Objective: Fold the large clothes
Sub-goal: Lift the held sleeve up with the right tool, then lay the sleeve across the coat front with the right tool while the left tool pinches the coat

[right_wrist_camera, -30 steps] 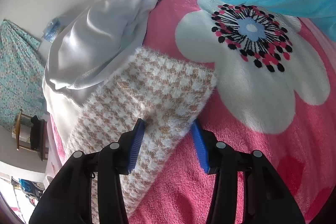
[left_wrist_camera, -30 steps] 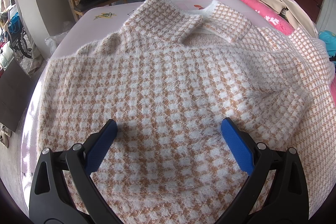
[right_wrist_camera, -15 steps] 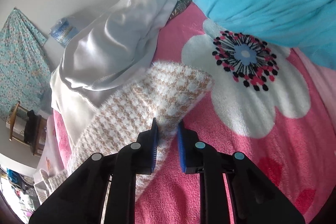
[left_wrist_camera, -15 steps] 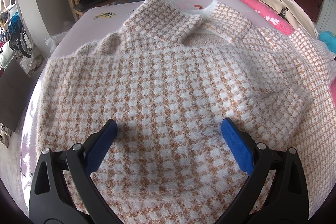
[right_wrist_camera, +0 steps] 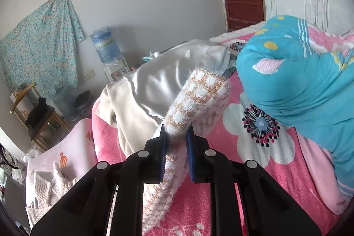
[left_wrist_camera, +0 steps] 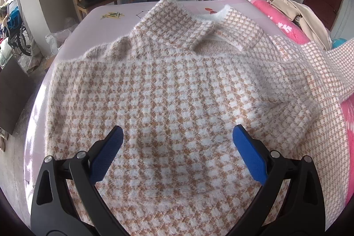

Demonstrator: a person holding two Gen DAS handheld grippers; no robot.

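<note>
Slippage is the main risk: the right gripper (right_wrist_camera: 176, 138) has its fingers pinching only the fluffy sleeve cuff (right_wrist_camera: 199, 94) of the tan-and-white houndstooth sweater (left_wrist_camera: 177, 90) spread on the bed, while the left gripper (left_wrist_camera: 177, 138) hovers spread wide over its body, pinning nothing, so the body may drag.

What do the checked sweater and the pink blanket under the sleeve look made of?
Sweater: a fuzzy knit, probably mohair-like or acrylic; fine hairs stand along its edges, and the sleeve droops softly. Pink blanket: plush fleece, likely synthetic; short matte pile with printed flowers.
</note>
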